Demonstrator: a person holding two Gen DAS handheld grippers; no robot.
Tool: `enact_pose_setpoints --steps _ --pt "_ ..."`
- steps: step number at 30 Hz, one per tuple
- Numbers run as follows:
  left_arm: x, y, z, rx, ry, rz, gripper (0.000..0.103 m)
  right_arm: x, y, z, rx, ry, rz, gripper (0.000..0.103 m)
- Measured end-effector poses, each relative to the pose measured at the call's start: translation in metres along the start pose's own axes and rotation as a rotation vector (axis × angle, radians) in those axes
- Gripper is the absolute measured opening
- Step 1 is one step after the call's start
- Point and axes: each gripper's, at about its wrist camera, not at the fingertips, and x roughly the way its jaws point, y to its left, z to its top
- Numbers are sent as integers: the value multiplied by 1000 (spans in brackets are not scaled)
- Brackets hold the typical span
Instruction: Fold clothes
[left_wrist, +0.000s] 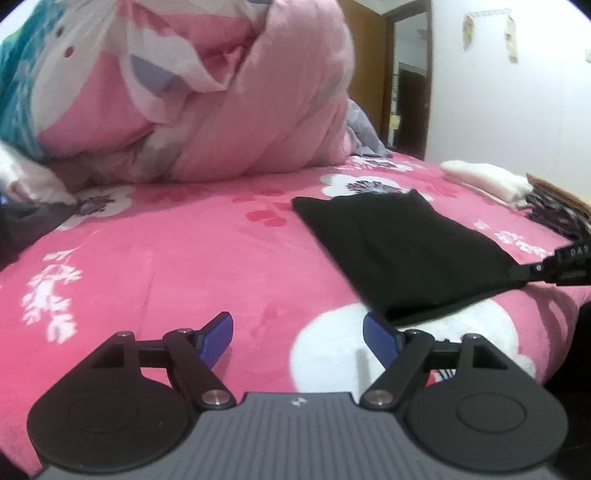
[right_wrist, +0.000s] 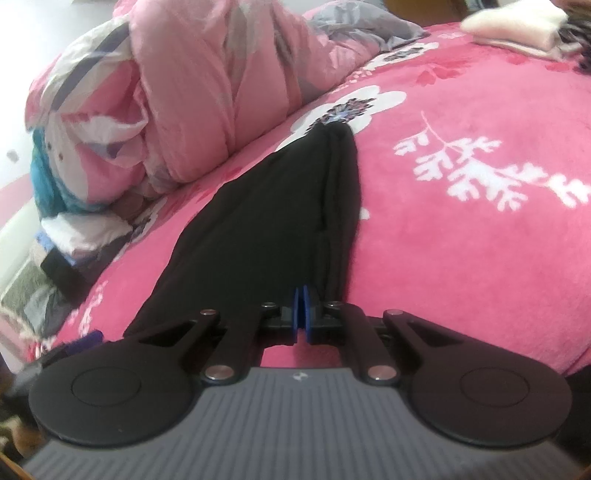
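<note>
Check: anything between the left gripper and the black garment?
Nothing. In the left wrist view, only bare pink floral blanket separates the open left gripper from the black garment; its right pad sits just short of the near hem.

Black garment (left_wrist: 399, 251), pink floral bedspread (left_wrist: 184, 258)

Pink floral bed (left_wrist: 207, 236) under black garment (left_wrist: 399, 251), heaped quilt (left_wrist: 258, 103)
</note>
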Motion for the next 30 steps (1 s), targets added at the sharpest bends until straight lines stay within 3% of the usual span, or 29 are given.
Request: enact_pose_setpoints --steps 8,10,15,21,30 --pt "24 -11 20 -37 -51 -76 79 -11 7 48 -48 -63 14 12" --pt "32 -20 24 -28 -68 -68 79 2 2 64 -41 -56 8 19" --pt "53 -30 18 1 -22 -30 79 48 -10 90 -31 9 0 19" --pt "58 -26 11 -1 -6 -34 80 83 -20 100 -11 84 -9 20" --pt "60 -24 9 -6 -10 -44 82 87 -22 102 -12 95 -34 21"
